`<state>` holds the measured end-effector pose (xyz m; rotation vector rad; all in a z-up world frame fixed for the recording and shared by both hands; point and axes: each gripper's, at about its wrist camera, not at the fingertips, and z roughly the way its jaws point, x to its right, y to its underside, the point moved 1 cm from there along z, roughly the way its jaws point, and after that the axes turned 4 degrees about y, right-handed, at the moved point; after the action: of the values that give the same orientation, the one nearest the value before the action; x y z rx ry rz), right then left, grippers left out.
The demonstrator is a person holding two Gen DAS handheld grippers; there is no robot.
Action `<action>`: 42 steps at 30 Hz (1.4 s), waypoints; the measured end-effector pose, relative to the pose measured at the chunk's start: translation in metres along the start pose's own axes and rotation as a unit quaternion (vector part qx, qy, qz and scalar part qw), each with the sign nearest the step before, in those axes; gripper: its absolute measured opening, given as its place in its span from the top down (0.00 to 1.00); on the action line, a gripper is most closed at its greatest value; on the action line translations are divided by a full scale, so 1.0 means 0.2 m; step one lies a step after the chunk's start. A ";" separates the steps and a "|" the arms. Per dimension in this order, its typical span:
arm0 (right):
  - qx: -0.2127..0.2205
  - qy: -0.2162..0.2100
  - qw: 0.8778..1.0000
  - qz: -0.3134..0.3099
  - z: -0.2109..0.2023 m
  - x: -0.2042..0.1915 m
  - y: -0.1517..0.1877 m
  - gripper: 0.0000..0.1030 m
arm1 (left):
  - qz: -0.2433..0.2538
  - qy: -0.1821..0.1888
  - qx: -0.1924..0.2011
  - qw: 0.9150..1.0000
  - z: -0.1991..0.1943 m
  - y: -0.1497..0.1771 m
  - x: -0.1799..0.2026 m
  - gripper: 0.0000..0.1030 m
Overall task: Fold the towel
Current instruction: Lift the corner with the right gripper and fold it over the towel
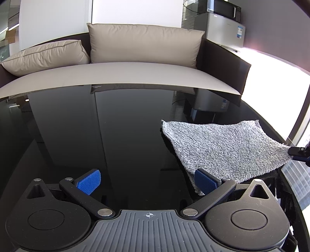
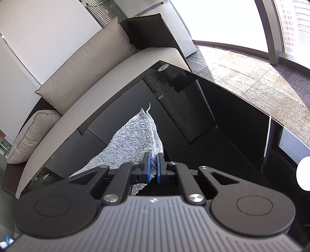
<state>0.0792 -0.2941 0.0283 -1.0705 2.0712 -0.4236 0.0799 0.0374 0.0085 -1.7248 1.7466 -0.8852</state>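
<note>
Right wrist view: the grey towel [image 2: 133,139] is pinched at a corner by the right gripper [image 2: 153,167] above the black table [image 2: 232,124]. The left gripper [image 1: 147,181] is spread beside its near edge. Slippage is risked by the shallow pinch.

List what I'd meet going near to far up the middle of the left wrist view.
Left gripper, open → bare black glass table → beige sofa seat → upright back cushion → white wall.
</note>
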 end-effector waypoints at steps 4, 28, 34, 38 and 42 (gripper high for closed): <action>0.008 -0.005 1.000 -0.007 0.00 -0.04 0.00 0.94 | -0.002 -0.002 0.000 1.000 0.00 -0.01 -0.01 0.01; -0.038 -0.213 0.942 -0.256 0.05 -0.73 0.25 0.94 | -0.047 -0.019 0.001 0.999 -0.04 -0.01 -0.16 0.01; -0.089 -0.218 0.923 -0.306 0.07 -0.76 0.37 0.94 | -0.054 -0.020 0.002 0.998 -0.06 -0.01 -0.18 0.01; -0.084 -0.224 0.920 -0.312 0.03 -0.75 0.37 0.94 | -0.054 -0.019 0.002 0.998 -0.06 -0.01 -0.18 0.01; -0.070 -0.224 0.926 -0.295 0.04 -0.74 0.33 0.94 | -0.050 -0.019 0.001 0.999 -0.06 -0.01 -0.18 0.01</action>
<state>0.1026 -0.1360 0.0533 -1.7046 1.3681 -0.2817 0.0743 0.0734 0.0147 -1.8290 1.6480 -0.8900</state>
